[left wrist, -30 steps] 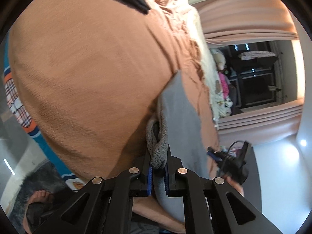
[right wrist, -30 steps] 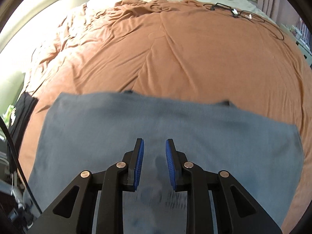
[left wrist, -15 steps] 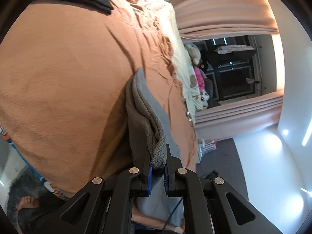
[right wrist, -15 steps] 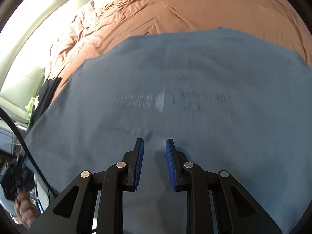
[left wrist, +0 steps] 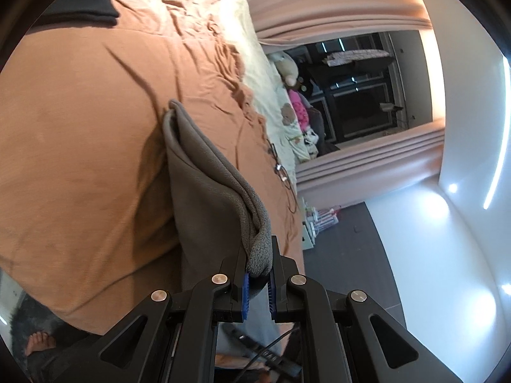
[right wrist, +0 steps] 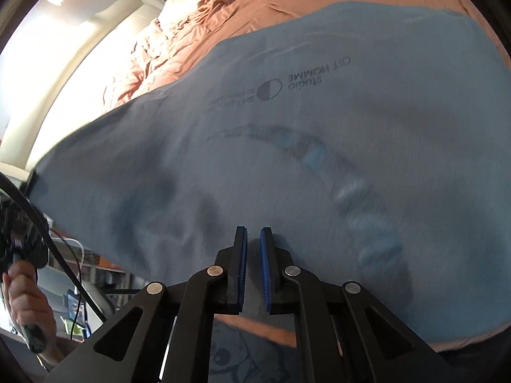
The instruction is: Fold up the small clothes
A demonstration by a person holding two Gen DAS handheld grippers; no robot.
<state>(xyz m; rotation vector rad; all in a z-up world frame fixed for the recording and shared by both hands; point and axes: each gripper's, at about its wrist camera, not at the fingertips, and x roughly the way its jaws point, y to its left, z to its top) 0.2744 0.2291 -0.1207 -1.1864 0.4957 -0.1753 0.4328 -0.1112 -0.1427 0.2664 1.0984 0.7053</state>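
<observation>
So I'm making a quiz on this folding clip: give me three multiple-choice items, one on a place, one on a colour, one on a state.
1. Where does the garment lie?
A on a brown bedspread
B on a floor
C in a drawer

2. What colour are the finger pads of the left gripper?
A red
B blue
C white

3. What is the left gripper doing?
A hanging open
B shut on nothing
C pinching a bunched edge of the garment

Key: 1 A, the brown bedspread shows around and beyond the cloth; 2 B, blue strips line both fingers; 3 C, a knitted fold sits clamped between the pads.
</observation>
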